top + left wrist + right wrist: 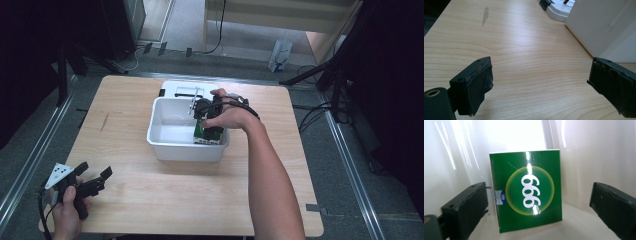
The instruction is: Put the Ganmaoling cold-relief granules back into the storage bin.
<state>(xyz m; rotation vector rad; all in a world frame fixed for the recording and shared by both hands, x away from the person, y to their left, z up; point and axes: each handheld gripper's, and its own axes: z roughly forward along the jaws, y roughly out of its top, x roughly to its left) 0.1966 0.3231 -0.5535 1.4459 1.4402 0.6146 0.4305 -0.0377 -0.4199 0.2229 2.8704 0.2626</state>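
A green box [529, 192] printed with white "999" in a yellow ring stands inside a white plastic tub [586, 157], close to its wall. In the high view the box [202, 134] is in the tub's [165, 145] near right corner. My right gripper [539, 195] points down into the tub, open. The box lies between its jaws: the left jaw is just beside the box's edge, the right jaw well clear. A hand holds that gripper [210, 131] over the tub. My left gripper [95, 169] rests at the table's near left corner, open and holding nothing [540, 72].
A flat white object [180, 89] with black parts lies right behind the tub on the wooden table [280, 190]. In the left gripper view the tub's wall [604, 25] rises at the right and a grey smear [485, 15] marks the wood.
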